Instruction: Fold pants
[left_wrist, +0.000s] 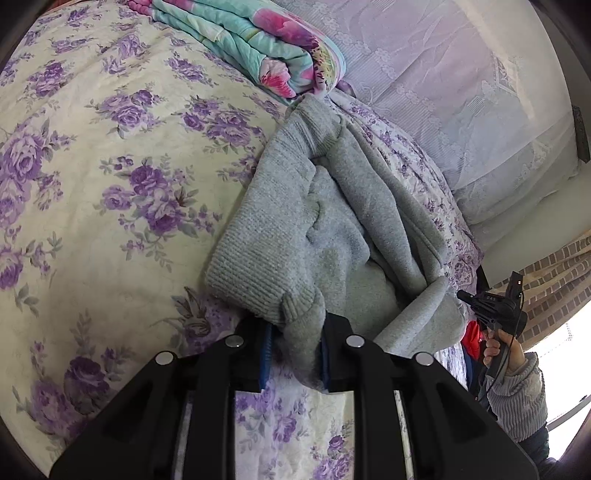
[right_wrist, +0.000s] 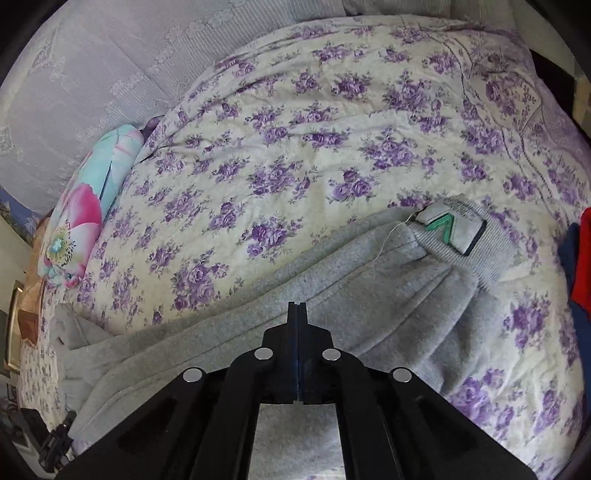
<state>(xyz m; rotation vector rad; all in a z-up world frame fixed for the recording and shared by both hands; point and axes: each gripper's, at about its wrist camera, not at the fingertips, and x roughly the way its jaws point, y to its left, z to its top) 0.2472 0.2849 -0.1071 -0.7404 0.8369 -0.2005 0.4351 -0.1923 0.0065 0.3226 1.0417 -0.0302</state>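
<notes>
While spread on floral bedspread (right_wrist: 295, 122): grey pants (right_wrist: 229, 295). Left gripper (left_wrist: 295, 354): clamped on cuff fabric. Right gripper (right_wrist: 297, 314): fully together above pants, gripping nothing.

Bed with purple-flowered quilt (right_wrist: 295, 122), bearing grey pants (right_wrist: 332, 280) and a folded turquoise-pink blanket (left_wrist: 258, 40).
</notes>
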